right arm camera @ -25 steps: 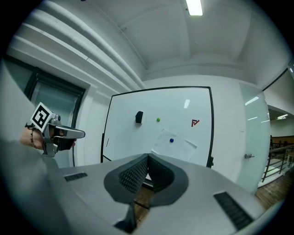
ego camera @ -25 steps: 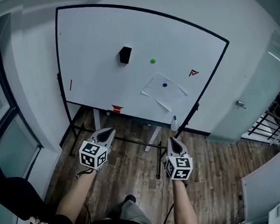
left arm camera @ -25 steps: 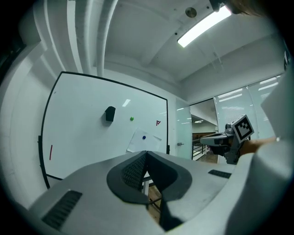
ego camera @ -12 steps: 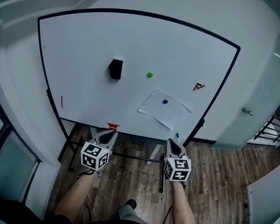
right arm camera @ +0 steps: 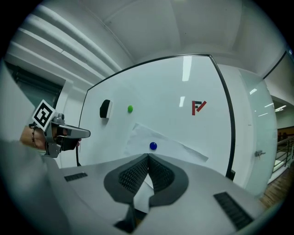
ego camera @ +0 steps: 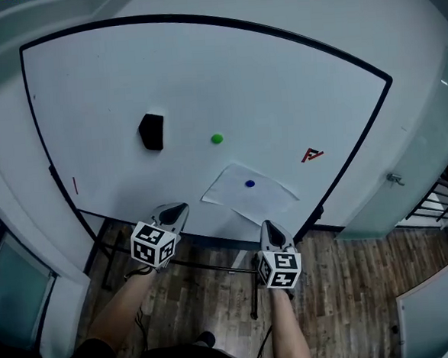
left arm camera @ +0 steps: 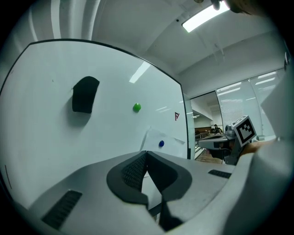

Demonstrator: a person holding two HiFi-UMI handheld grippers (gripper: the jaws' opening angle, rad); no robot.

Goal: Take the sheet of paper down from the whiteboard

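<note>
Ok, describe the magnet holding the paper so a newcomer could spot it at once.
On the big whiteboard, find the tilted white sheet of paper near the bottom edge. The round blue magnet sits on its upper part. The green magnet sits higher up on bare board.

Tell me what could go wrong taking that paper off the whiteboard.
A single blue magnet pins the tilted sheet of paper to the whiteboard; tugging the sheet might tear it. Lifting the magnet first might let the sheet slide to the floor, since the left gripper and right gripper are shut, holding nothing.
</note>
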